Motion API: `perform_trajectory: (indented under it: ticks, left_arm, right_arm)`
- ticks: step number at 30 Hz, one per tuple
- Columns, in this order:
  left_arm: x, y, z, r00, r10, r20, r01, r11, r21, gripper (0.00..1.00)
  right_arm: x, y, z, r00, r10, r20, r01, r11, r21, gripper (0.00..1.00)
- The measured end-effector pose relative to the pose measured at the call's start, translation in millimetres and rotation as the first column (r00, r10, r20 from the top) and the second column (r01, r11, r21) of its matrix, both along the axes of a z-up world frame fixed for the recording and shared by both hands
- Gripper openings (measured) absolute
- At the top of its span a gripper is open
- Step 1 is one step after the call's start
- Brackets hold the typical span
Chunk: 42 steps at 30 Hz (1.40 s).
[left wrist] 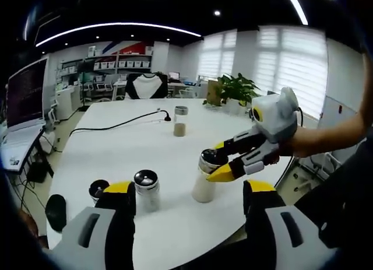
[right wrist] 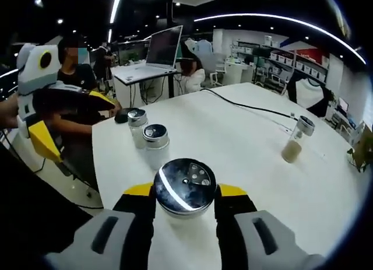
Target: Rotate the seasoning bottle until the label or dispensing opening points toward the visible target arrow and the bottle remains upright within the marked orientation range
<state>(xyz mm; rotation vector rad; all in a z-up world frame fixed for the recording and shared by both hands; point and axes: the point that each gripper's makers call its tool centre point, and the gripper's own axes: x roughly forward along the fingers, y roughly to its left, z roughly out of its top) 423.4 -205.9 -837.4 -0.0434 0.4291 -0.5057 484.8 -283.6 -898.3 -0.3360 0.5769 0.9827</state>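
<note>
A seasoning bottle [right wrist: 185, 187] with a chrome shaker cap and pale contents [left wrist: 203, 188] stands upright on the white table [left wrist: 145, 147]. My right gripper [right wrist: 185, 195] is shut on it just under the cap, and reaches in from the right [left wrist: 214, 161] in the left gripper view. The cap's holes face up, toward the right of the cap. My left gripper [left wrist: 187, 187] hovers open and wide at the table's near edge, holding nothing. It also shows at the left [right wrist: 70, 121] in the right gripper view.
Two more chrome-capped shakers [left wrist: 146, 189] [left wrist: 98, 189] stand by my left jaw, and show as a pair [right wrist: 156, 143] [right wrist: 137, 124]. A glass jar [left wrist: 180, 121] [right wrist: 296, 140] stands farther back beside a black cable [left wrist: 116, 125]. A person [right wrist: 76, 77] sits past the table's edge.
</note>
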Motion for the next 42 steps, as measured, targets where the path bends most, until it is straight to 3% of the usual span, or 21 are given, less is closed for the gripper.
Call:
perform_trajectory:
  ticks: [11, 23, 42]
  left_arm:
    - [0.6, 1.8, -1.2, 1.000, -0.005, -0.008, 0.005, 1.000, 0.008, 0.79]
    - [4.9, -4.0, -1.6, 1.000, -0.029, -0.012, 0.029, 1.000, 0.006, 0.79]
    - [7.6, -13.1, -1.0, 0.998, -0.062, -0.015, 0.062, 0.998, 0.002, 0.79]
  right_arm:
    - [0.4, -1.6, -3.2, 1.000, -0.014, -0.013, 0.014, 1.000, -0.009, 0.38]
    - [0.2, -21.0, -8.7, 0.997, -0.061, -0.049, 0.060, 0.998, -0.015, 0.39]
    - [29.0, -57.2, -12.2, 0.983, -0.173, -0.054, 0.171, 0.985, -0.037, 0.40]
